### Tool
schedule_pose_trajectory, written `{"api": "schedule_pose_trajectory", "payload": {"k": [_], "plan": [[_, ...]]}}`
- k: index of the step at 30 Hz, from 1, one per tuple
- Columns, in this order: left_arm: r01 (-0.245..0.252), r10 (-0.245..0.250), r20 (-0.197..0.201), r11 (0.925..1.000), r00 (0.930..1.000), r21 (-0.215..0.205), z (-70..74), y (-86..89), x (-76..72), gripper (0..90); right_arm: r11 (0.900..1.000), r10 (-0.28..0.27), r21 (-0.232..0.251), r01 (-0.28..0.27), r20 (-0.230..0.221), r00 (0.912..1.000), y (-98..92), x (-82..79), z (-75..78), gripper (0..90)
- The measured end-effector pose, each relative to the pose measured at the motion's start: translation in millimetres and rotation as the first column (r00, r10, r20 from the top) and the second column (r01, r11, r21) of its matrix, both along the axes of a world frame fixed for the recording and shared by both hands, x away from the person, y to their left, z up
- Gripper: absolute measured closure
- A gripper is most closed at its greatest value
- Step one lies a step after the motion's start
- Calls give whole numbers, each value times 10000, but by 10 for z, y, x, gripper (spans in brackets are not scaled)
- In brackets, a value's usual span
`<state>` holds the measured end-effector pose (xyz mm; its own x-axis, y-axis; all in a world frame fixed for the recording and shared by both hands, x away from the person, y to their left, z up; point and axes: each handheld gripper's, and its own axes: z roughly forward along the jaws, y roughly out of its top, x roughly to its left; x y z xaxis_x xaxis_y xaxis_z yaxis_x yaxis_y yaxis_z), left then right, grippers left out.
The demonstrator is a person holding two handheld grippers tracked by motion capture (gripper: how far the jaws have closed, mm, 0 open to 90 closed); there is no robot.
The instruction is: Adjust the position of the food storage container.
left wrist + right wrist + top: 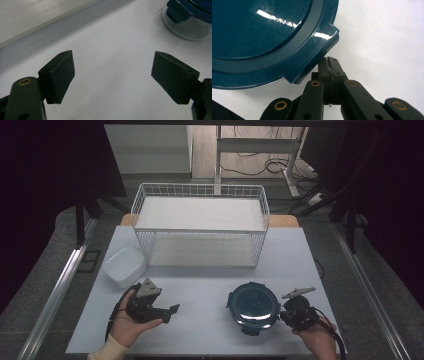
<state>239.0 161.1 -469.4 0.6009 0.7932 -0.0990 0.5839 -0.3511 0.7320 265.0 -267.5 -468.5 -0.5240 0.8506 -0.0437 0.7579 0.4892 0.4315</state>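
A round container with a dark teal lid (253, 306) sits on the white table (200, 320), toward the near right side. Its clear body shows under the lid's rim, and latch tabs stick out from the lid's edge. The right gripper (286, 316) is at the container's right side, held in a hand (315, 337) that comes in from the bottom edge. In the right gripper view, its jaws are pressed together with no gap and nothing between them, and their tips (329, 65) sit just under the corner of one latch tab (322, 42). Whether the tips touch that tab cannot be told. The lid fills the space above and to the left of these jaws, and bare table lies to their right. The left gripper (167, 312) is well apart from the container, on the near left side of the table, resting in an upturned hand (127, 325). Its jaws point toward the container. In the left gripper view, the two black pads (61, 75) stand wide apart and hold nothing, with only bare table between them. The container shows beyond the right-hand pad, at the upper right corner of that view. Farther back, beyond both grippers, a white wire basket (200, 225) stands at the middle of the table. A white tub (125, 266) sits just beside the basket's left front corner, beyond the left gripper.
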Motion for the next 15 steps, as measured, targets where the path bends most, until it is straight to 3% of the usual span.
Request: {"api": "schedule_pose_trajectory", "payload": {"k": [7, 15], "plan": [[-45, 45, -44, 10000, 10000, 13, -6, 19, 9, 187, 9983, 555, -181, -554, 31, 9985, 276, 80, -10, 898], [-121, 121, -109, 9999, 9999, 35, -21, 34, 22, 187, 9963, 830, -214, -828, 61, 9965, 407, 113, -18, 898]]}}
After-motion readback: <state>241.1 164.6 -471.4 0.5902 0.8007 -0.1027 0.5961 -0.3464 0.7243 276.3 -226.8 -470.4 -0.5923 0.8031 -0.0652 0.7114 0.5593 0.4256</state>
